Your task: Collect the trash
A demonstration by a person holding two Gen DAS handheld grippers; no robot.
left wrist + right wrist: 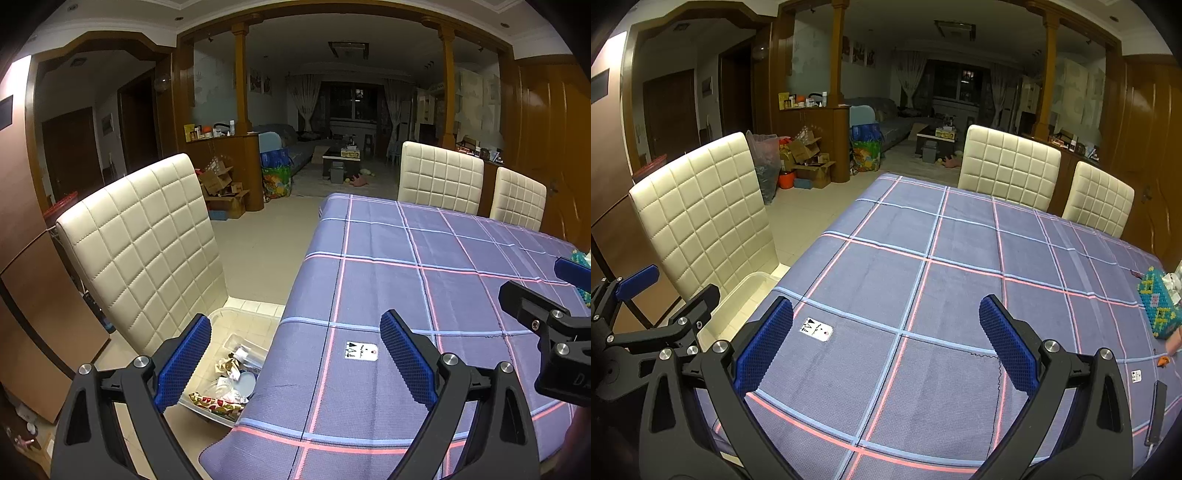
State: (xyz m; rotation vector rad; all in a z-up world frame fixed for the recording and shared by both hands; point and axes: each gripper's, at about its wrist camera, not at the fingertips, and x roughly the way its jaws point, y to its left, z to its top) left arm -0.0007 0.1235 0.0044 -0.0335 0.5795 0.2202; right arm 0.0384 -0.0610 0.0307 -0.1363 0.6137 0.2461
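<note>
Trash [231, 384], wrappers and clear packaging, lies in a clear bin [236, 321] on the seat of a cream chair [147, 251], just beside the table [424, 266] edge and partly tucked under the overhanging plaid cloth. The left gripper [295, 362] straddles that table edge and the right gripper [886, 347] hangs over the table's near end, both spread wide and holding nothing. The tabletop ahead is bare but for a small white card [816, 329]; a beaded box [1158, 308] sits at the table's right edge.
</note>
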